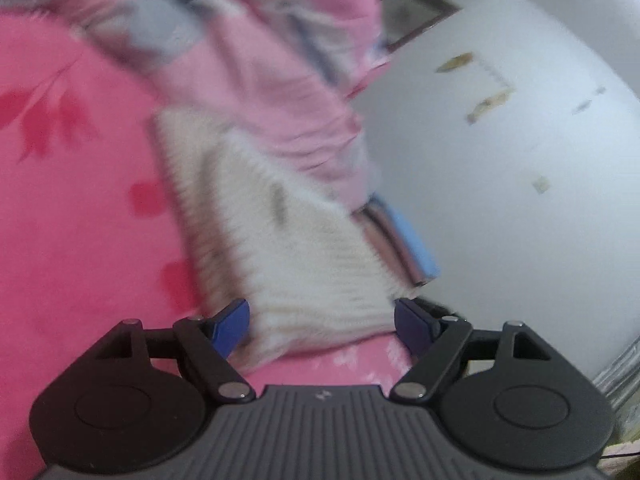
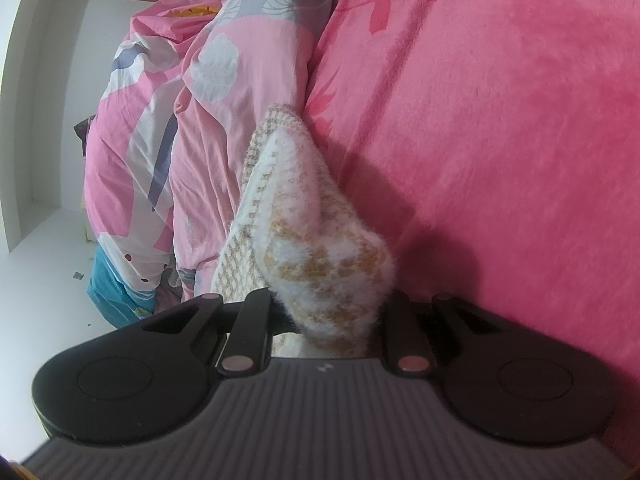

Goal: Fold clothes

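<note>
In the left wrist view, the left gripper (image 1: pixel 322 320) is standing wide open, its two blue-padded fingers (image 1: pixel 230 330) spread apart at the lower middle of the frame with nothing pressed between them. Just beyond the fingertips, a cream-white ribbed knitted garment (image 1: pixel 288 248) is lying folded on the bright pink floral fleece bed cover (image 1: pixel 72 200), running from the centre of the frame down toward the gap between the fingers; the picture is blurred, so whether a pad is touching the knit cannot be told. Behind the garment, a crumpled pale pink duvet with grey and white patches (image 1: pixel 256 60) is filling the upper middle, and the white floor (image 1: pixel 500 160) with a few small scraps is occupying the right side. In the right wrist view, the right gripper (image 2: pixel 330 320) is nearly closed and is clamping a fluffy bunch of the same knitted garment (image 2: pixel 320 248), here showing white with orange-brown checks, at the lower centre of the frame; the fingertips themselves are hidden under the fabric. The knit is rising from the gripper toward the middle of the picture, lying between the pink fleece bed cover (image 2: pixel 500 140) on the right and the pale pink duvet (image 2: pixel 224 120) on the left, with the white floor (image 2: pixel 40 280) at the far left.
</note>
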{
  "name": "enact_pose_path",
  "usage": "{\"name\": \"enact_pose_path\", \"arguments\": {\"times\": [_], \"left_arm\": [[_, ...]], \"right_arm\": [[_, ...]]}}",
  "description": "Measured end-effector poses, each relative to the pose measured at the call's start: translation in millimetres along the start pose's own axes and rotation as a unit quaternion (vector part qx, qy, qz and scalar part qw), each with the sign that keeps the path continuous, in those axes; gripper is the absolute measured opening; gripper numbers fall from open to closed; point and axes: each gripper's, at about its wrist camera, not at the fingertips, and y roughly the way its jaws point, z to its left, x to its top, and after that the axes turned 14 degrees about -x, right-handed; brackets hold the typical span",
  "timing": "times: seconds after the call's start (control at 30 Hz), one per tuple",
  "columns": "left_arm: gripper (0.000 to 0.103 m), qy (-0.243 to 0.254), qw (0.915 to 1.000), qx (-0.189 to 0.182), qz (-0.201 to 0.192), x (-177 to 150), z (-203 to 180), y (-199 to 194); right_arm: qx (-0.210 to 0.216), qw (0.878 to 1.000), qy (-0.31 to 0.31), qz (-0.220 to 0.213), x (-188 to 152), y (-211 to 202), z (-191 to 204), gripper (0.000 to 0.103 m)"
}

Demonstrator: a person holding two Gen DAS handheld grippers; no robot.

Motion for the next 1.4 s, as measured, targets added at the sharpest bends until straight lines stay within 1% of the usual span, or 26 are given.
{"name": "enact_pose_path", "arguments": {"times": [0.1, 0.13, 0.2, 0.27, 0.3, 0.33, 0.37, 0.4, 0.43, 0.53, 0.63, 0.7, 0.77, 0.8, 0.83, 0.87, 0.97, 1.07, 1.13, 1.17, 1.2, 1.23, 1.27, 1.3, 1.33, 1.4], "left_arm": [[0.080, 0.038, 0.9990, -0.023, 0.007, 2, -22, 39], [0.080, 0.042, 0.9988, -0.020, 0.018, 3, -23, 60], [0.080, 0.048, 0.9978, 0.001, 0.045, 0, -22, 89], [0.079, 0.043, 0.9922, 0.064, 0.098, -6, -10, 118], [0.076, 0.041, 0.9897, 0.084, 0.108, -10, -3, 121], [0.070, 0.039, 0.9868, 0.103, 0.119, -14, 4, 124], [0.069, 0.037, 0.9834, 0.122, 0.129, -18, 10, 127], [0.070, 0.034, 0.9852, 0.118, 0.119, -19, 9, 121], [0.076, 0.018, 0.9872, 0.113, 0.112, -18, 7, 114], [0.084, -0.017, 0.9931, 0.080, 0.084, -28, -5, 90], [0.085, -0.059, 0.9922, 0.075, 0.080, -50, -10, 88], [0.085, -0.087, 0.9909, 0.086, 0.057, -70, -10, 89], [0.090, -0.082, 0.9911, 0.105, 0.001, -79, -15, 96], [0.094, -0.080, 0.9902, 0.112, -0.024, -81, -18, 101], [0.097, -0.086, 0.9873, 0.123, -0.053, -82, -17, 104], [0.097, -0.092, 0.9833, 0.133, -0.083, -82, -16, 108], [0.096, -0.124, 0.9642, 0.170, -0.162, -78, -6, 119], [0.095, -0.152, 0.9452, 0.193, -0.215, -72, -4, 123], [0.086, -0.163, 0.9340, 0.210, -0.239, -70, -3, 124], [0.083, -0.160, 0.9310, 0.222, -0.242, -69, -2, 125], [0.072, -0.157, 0.9280, 0.233, -0.244, -68, -2, 125], [0.055, -0.149, 0.9267, 0.252, -0.236, -67, -1, 124], [0.045, -0.140, 0.9250, 0.270, -0.227, -66, -1, 123], [0.029, -0.132, 0.9228, 0.289, -0.219, -65, 0, 122], [0.015, -0.130, 0.9260, 0.283, -0.213, -63, 0, 119], [0.010, -0.127, 0.9322, 0.272, -0.201, -60, -1, 114]], "right_arm": [[0.000, 1.000, 0.000, 0.000, -1, 0, 1, 0.015], [0.000, 1.000, -0.001, -0.001, -1, 0, 1, 0.015], [0.001, 1.000, -0.003, -0.002, -2, 0, 1, 0.015], [0.003, 1.000, -0.005, -0.004, -2, 0, 2, 0.015], [0.003, 1.000, -0.005, -0.005, -2, 0, 2, 0.015], [0.004, 1.000, -0.006, -0.005, -2, 0, 2, 0.015], [0.005, 1.000, -0.006, -0.005, -2, 0, 2, 0.015], [0.005, 1.000, -0.006, -0.005, -2, 1, 2, 0.015], [0.006, 1.000, -0.006, -0.004, -2, 1, 1, 0.015], [0.006, 1.000, -0.006, -0.003, -1, 1, 2, 0.015], [0.008, 1.000, -0.006, -0.006, -3, 1, 2, 0.015], [0.008, 1.000, -0.007, -0.008, -3, 1, 2, 0.015], [0.007, 1.000, -0.008, -0.009, -3, 1, 2, 0.015], [0.007, 1.000, -0.008, -0.009, -3, 1, 2, 0.015], [0.007, 1.000, -0.008, -0.008, -3, 1, 2, 0.015], [0.007, 1.000, -0.007, -0.008, -3, 1, 2, 0.015], [0.008, 1.000, -0.006, -0.007, -2, 2, 2, 0.015], [0.012, 1.000, -0.005, -0.008, -2, 2, 1, 0.015], [0.012, 1.000, -0.005, -0.008, -2, 2, 0, 0.015], [0.012, 1.000, -0.005, -0.008, -2, 3, 0, 0.015], [0.012, 1.000, -0.004, -0.008, -2, 2, 0, 0.015], [0.012, 1.000, -0.004, -0.009, -2, 3, 0, 0.015], [0.011, 1.000, -0.006, -0.009, -2, 3, 1, 0.015], [0.010, 1.000, -0.007, -0.009, -2, 4, 2, 0.015], [0.008, 1.000, -0.011, -0.010, -1, 3, 3, 0.013], [0.001, 1.000, -0.026, -0.014, -2, 2, 8, 0.012]]}}
